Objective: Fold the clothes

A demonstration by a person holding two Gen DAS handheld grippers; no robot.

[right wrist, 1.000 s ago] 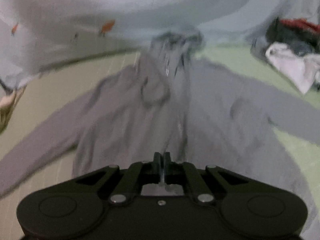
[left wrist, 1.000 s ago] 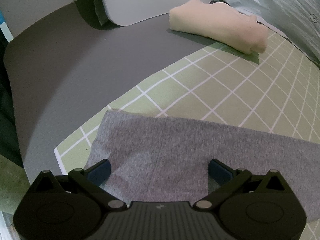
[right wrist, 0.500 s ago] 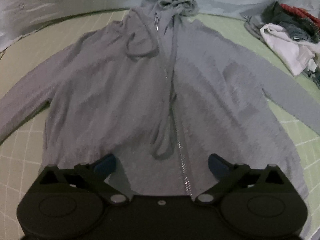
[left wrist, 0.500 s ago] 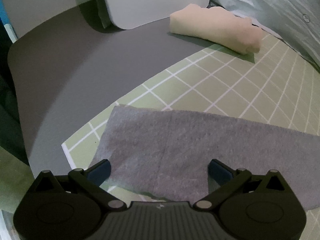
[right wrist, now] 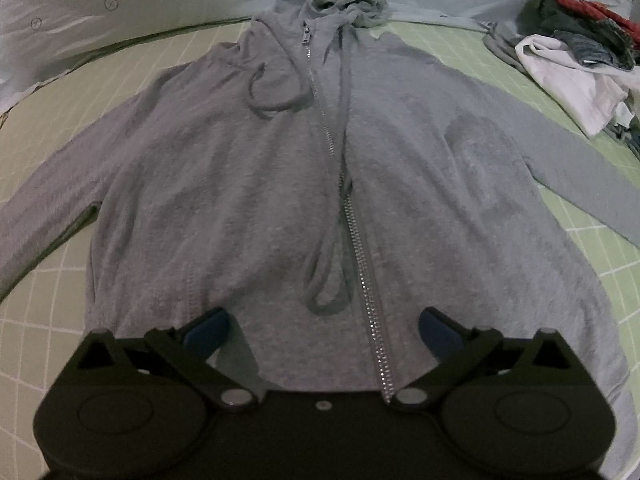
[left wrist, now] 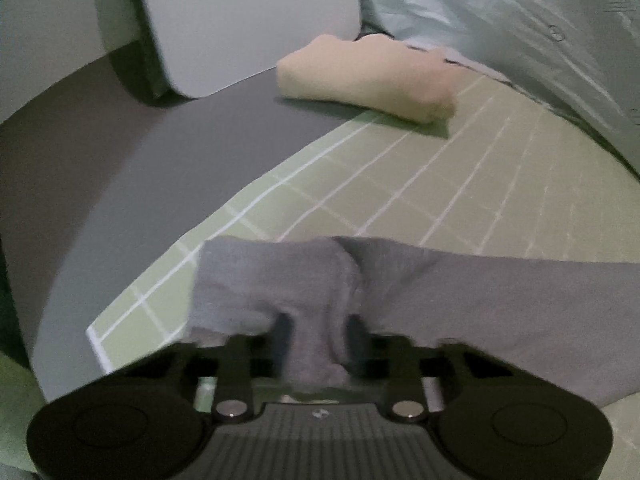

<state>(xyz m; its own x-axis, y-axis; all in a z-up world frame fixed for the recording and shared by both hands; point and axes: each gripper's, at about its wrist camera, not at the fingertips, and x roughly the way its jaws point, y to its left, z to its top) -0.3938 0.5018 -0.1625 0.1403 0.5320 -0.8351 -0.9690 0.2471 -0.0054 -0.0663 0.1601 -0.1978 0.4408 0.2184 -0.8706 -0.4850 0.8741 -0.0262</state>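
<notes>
Two handheld grippers are at work over one grey zip-up hoodie (right wrist: 248, 184) spread face up on a green checked sheet (left wrist: 460, 200). The left gripper (left wrist: 318, 344) has its jaws clenched on a bunched fold of grey fabric near the end of one sleeve (left wrist: 500, 296); the cloth rises in a ridge between the two fingers and drapes away to the right across the sheet. This view is blurred around the jaws, so the exact edge being pinched is hard to make out. The right gripper (right wrist: 322, 324) hangs with its jaws spread wide and empty over the hoodie's bottom hem, one blue-padded finger on each side of the metal zipper (right wrist: 360, 256), which runs up the middle toward the crumpled hood (right wrist: 340, 4). Whether the fingertips touch the cloth cannot be told. Two drawstrings lie looped over the chest. Both sleeves stretch outward and are cut off at the picture edges. Beyond the left gripper, one folded cream garment (left wrist: 368, 72) rests where the sheet meets a dark grey cover (left wrist: 120, 152), just in front of a pale upright cushion (left wrist: 248, 20). A light blue quilt (right wrist: 100, 4) with a small carrot print lies past the hood. At the far right sits one heap of unfolded clothes (right wrist: 576, 52), white, dark and red, partly out of frame.
</notes>
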